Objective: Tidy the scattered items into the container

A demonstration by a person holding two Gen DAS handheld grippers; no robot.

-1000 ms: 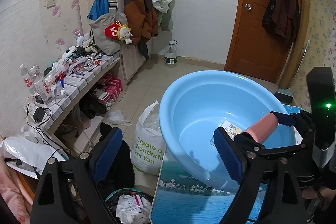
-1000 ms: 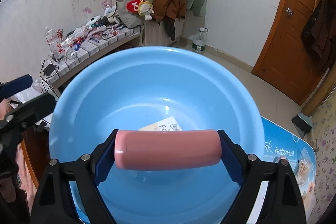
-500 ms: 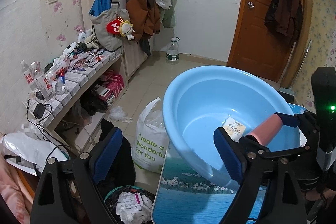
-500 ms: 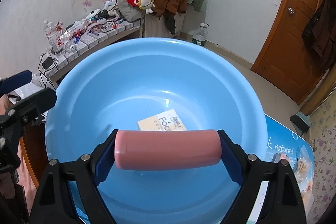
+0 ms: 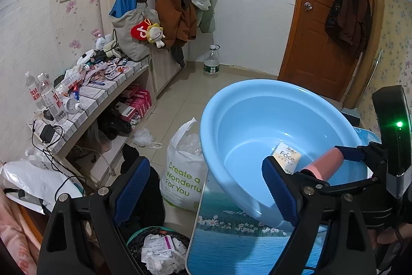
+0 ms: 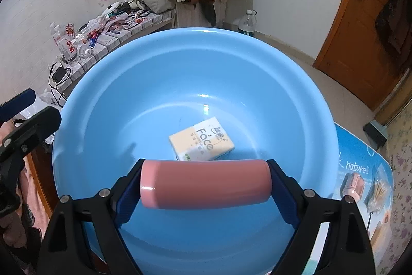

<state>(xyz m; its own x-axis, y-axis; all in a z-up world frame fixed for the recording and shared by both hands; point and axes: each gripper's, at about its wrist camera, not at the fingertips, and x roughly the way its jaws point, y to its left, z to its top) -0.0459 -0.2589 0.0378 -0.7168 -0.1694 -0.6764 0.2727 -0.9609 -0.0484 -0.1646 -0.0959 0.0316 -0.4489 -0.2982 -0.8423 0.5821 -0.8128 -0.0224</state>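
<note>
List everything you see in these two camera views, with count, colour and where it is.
basin: one, light blue, on the printed table
tissue pack: one, cream, on the basin floor
pink cylinder: one, pink, clamped end to end above the basin
table: one, blue scenic print, under the basin
shopping bag: one, white with green lettering, on the floor
water jug: one, clear, by the far wall
door: one, brown, shut
shelf: one, cluttered, along the wall
right claw: black with blue pads, shut on the cylinder
left claw: same colours, open, empty
</note>
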